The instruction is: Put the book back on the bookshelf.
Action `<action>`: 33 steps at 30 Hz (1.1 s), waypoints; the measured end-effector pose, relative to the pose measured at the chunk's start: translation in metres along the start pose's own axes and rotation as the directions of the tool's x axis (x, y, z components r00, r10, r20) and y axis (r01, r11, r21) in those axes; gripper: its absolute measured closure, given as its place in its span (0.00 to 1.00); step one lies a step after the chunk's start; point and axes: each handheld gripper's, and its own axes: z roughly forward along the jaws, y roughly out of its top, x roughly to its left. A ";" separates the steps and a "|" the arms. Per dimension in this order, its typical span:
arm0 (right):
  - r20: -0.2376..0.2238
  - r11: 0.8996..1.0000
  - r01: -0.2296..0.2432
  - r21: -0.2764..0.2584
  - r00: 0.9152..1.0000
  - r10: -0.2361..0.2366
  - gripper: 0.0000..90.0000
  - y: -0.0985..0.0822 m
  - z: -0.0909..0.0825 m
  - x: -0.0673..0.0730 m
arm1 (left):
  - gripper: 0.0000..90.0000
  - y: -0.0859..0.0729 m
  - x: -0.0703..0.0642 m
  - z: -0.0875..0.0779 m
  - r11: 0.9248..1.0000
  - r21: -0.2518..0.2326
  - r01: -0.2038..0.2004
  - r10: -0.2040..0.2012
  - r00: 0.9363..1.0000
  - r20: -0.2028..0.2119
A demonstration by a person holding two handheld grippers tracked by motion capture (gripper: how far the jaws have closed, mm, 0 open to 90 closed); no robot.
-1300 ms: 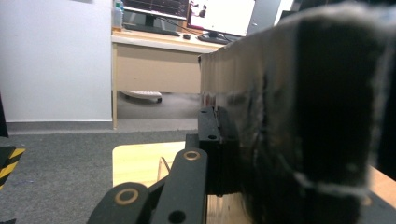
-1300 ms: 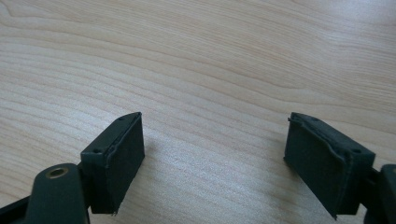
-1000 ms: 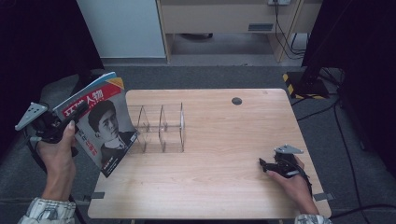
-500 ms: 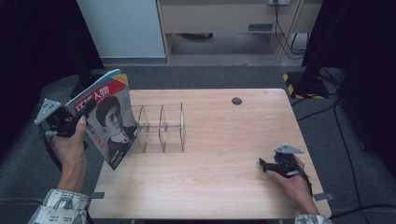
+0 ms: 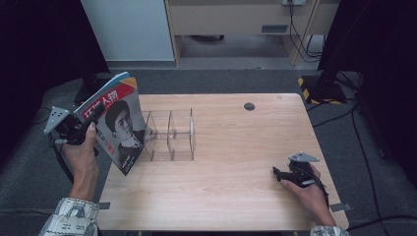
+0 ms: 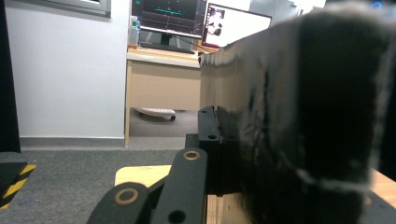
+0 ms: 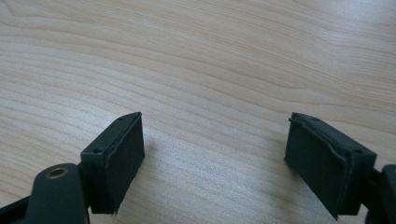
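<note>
A magazine [image 5: 120, 129] with a red masthead and a portrait on its cover is held tilted over the table's left edge. My left gripper [image 5: 90, 126] is shut on its left side. In the left gripper view the jaws [image 6: 252, 154] clamp the magazine's page edges [image 6: 233, 79]. A clear acrylic rack [image 5: 169, 135] with upright dividers stands on the table just right of the magazine. My right gripper [image 5: 278, 173] rests near the front right of the wooden table [image 5: 236, 147]. Its jaws [image 7: 215, 158] are open over bare wood [image 7: 210, 56].
A small black round disc [image 5: 249, 106] sits in the tabletop near the far edge. Beyond the table stand a white cabinet [image 5: 128, 29] and a wooden desk [image 5: 231, 19]. A yellow-black striped base [image 5: 307, 88] lies on the grey carpet at the right.
My left hand has carried the magazine a little right and down, closer to the clear rack. The right hand has kept still.
</note>
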 end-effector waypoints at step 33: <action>0.002 1.000 -0.002 -0.004 1.000 0.003 0.22 0.000 0.000 0.000 | 0.96 -0.031 0.005 0.009 0.998 -0.034 0.046 -0.046 0.999 0.017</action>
